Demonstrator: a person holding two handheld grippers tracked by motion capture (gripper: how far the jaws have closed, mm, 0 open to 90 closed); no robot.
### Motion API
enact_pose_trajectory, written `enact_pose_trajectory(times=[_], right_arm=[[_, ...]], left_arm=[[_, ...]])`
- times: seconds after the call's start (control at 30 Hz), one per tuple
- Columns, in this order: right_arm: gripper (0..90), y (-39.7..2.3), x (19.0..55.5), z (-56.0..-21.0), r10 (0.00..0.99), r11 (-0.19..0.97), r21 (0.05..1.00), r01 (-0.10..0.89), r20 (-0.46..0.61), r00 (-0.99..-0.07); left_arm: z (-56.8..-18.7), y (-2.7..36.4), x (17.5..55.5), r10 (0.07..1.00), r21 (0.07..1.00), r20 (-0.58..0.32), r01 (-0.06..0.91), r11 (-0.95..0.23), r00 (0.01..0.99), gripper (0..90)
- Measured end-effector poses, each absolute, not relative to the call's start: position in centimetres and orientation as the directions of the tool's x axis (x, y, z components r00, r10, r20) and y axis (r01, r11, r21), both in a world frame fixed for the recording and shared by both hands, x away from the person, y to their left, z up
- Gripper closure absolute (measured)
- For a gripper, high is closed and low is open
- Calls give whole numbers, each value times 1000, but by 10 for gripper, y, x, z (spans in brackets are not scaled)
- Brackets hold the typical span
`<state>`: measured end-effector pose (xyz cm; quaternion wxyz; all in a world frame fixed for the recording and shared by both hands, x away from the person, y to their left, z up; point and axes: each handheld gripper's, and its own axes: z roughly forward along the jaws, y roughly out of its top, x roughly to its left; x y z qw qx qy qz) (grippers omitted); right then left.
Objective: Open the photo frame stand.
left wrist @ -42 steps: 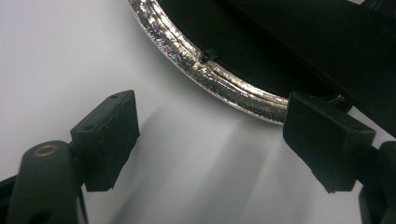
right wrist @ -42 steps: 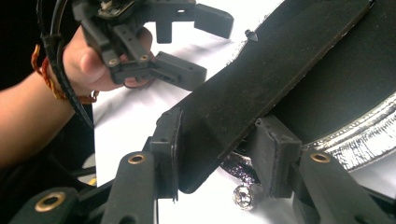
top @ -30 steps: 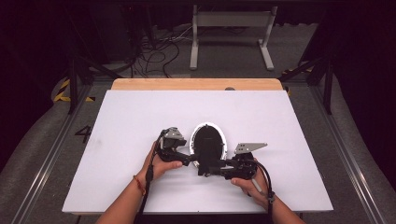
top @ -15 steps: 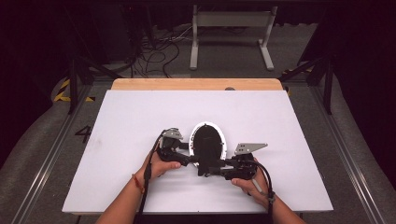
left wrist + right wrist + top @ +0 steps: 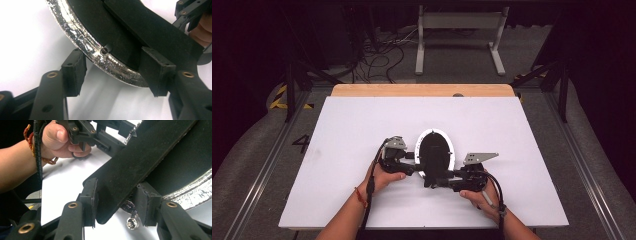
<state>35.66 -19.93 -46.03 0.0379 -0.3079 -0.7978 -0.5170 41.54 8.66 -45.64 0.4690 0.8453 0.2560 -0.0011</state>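
Black left claw (image 5: 411, 161) jaws have been closing around the silver-rimmed disc (image 5: 435, 151).

The white table (image 5: 362, 130) has a strip of bare wood (image 5: 422, 90) along its far edge, and a small dark knob (image 5: 457, 94) sits on that strip towards the right. Beyond the table stands a pale metal frame (image 5: 459, 37) with two feet on the grey floor (image 5: 592, 145). To its left, black cables (image 5: 379, 60) lie in a loose tangle. Yellow and black tape (image 5: 279, 97) marks the floor near the table's far left corner, with a painted number (image 5: 302, 143) just below it. Metal rails (image 5: 257, 175) run along both sides.
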Motion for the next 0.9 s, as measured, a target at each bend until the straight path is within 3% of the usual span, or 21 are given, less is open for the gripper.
enact_pose_trajectory(times=[0.23, 0.7, 0.9], right_arm=[[610, -196, 358, -457, 457, 270, 808, 523, 371, -809], [684, -189, 360, -454, 493, 257, 814, 520, 353, -795], [770, -189, 359, -454, 484, 278, 811, 515, 345, -804]], left_arm=[[-446, 94, 409, 462, 843, -152, 359, -401, 874, 562], [-443, 94, 389, 507, 883, -71, 290, -369, 859, 616], [-441, 96, 384, 504, 886, -54, 274, -373, 862, 627]])
